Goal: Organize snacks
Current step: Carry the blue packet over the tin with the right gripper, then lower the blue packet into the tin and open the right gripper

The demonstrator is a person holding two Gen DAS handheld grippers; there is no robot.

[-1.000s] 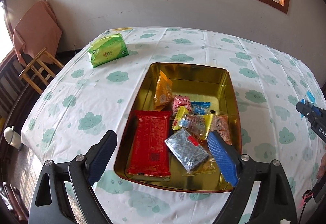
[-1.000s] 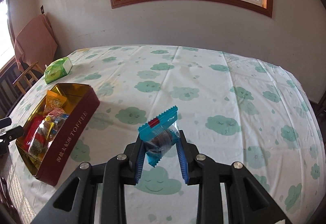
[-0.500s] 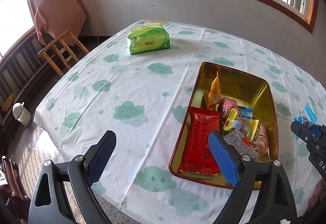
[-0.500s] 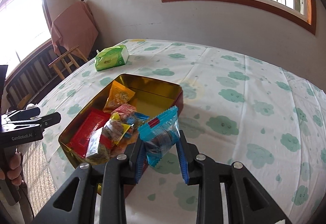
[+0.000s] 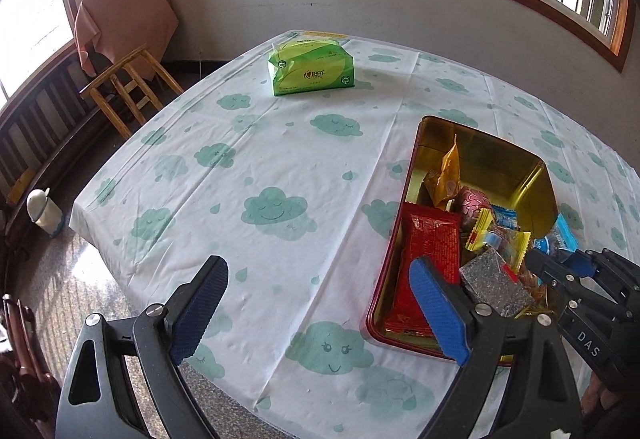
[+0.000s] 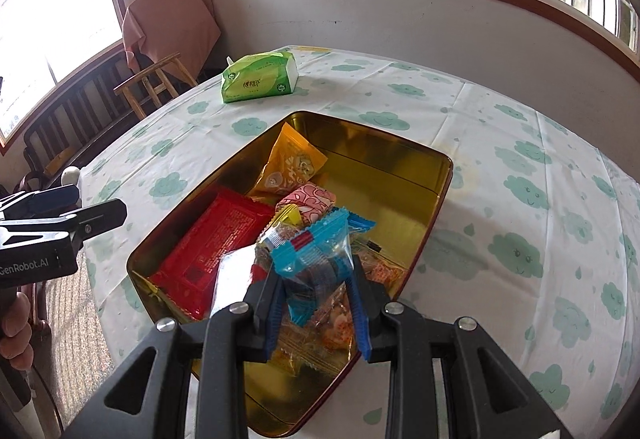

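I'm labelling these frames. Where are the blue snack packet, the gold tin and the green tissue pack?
blue snack packet [image 6: 316, 255]: right wrist view, clear front.
gold tin [image 6: 384, 175]: right wrist view, bare inner floor.
green tissue pack [image 5: 312, 69]: left wrist view, front face.

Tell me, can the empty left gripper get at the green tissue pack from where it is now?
Probably yes. The left gripper is open and holds nothing, and only bare tablecloth lies between it and the green tissue pack; the snack tin sits off to its right.

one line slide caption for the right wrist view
Right tongs hold a blue snack packet over the snack-filled gold tin.
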